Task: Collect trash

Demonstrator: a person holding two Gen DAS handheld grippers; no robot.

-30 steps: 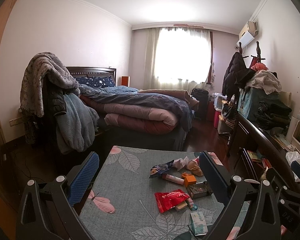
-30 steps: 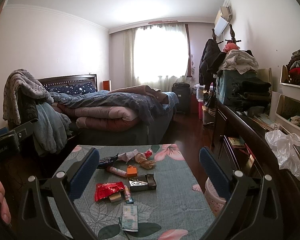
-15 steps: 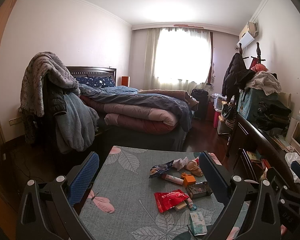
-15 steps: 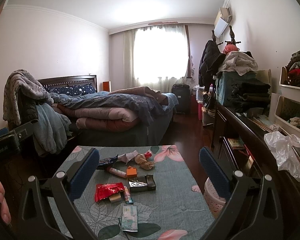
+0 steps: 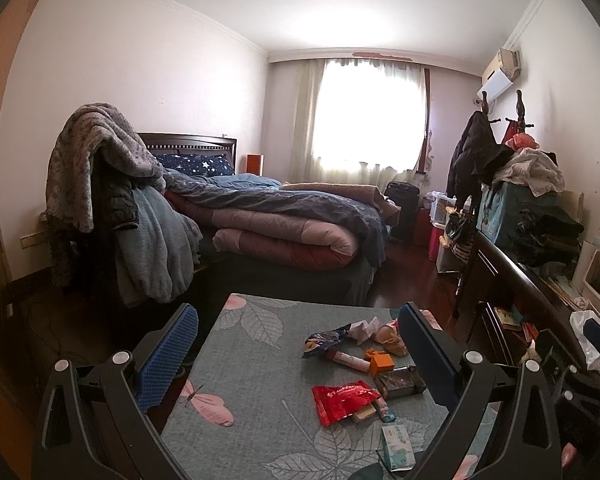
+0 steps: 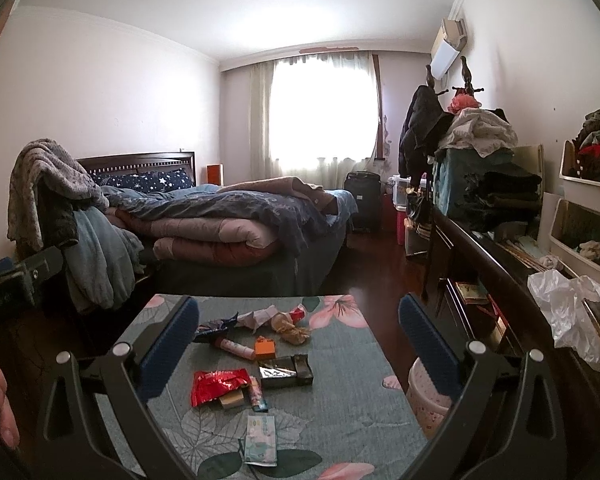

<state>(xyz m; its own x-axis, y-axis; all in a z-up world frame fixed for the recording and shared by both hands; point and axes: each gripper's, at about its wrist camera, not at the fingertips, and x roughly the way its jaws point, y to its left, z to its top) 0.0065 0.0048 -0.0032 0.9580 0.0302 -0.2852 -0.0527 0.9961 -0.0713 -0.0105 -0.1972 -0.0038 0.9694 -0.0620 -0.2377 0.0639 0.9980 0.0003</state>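
Trash lies on a table with a grey leaf-print cloth (image 5: 260,364) (image 6: 340,392): a red wrapper (image 5: 342,398) (image 6: 216,384), a dark open box (image 5: 400,382) (image 6: 286,371), an orange box (image 5: 381,364) (image 6: 265,349), a pink tube (image 5: 348,360) (image 6: 236,349), a blue wrapper (image 5: 324,340) (image 6: 214,326), crumpled paper (image 5: 364,329) (image 6: 260,316) and a tissue pack (image 5: 397,448) (image 6: 261,438). My left gripper (image 5: 298,352) and right gripper (image 6: 298,344) are both open and empty, held above the table's near side.
A pink bin (image 6: 426,398) stands on the floor right of the table. A dark dresser (image 6: 492,280) with a plastic bag (image 6: 572,320) runs along the right. A bed (image 5: 284,220) with piled quilts lies beyond. A chair draped with clothes (image 5: 112,200) stands left.
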